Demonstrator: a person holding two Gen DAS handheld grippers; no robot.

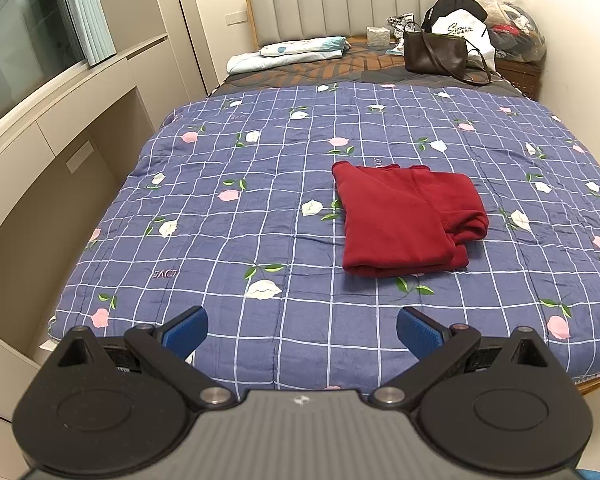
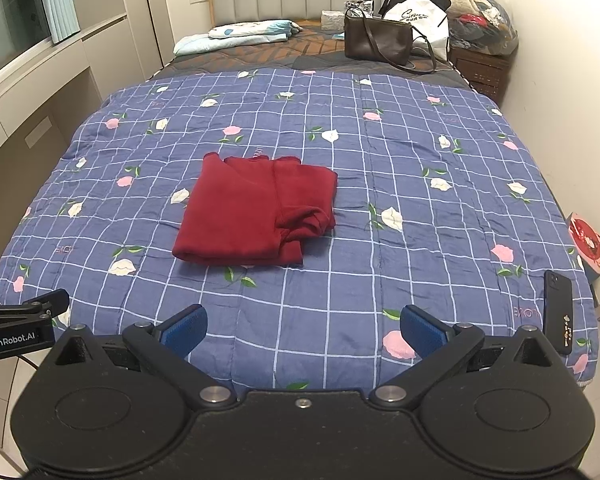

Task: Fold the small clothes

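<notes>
Both grippers' jaws spread above quilt (image 2: 380,160); phone (image 2: 557,312) well right of folded garment (image 2: 256,212).

left wrist: bed (image 1: 220,240) foot, facing headboard | right wrist: same, further right | shared: bed

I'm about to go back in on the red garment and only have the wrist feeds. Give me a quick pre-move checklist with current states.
1. Left gripper open and empty: ok.
2. Right gripper open and empty: ok.
3. Red garment lying free on the quilt, touched by neither gripper: ok.
4. Fold tidy: not ok, a bunched sleeve and an under layer stick out at its near right corner.
5. Path from the grippers to the garment free of objects: ok; the black phone lies far right at the quilt's edge.
6. Fold finished underneath: cannot tell, lower layers are hidden.
</notes>
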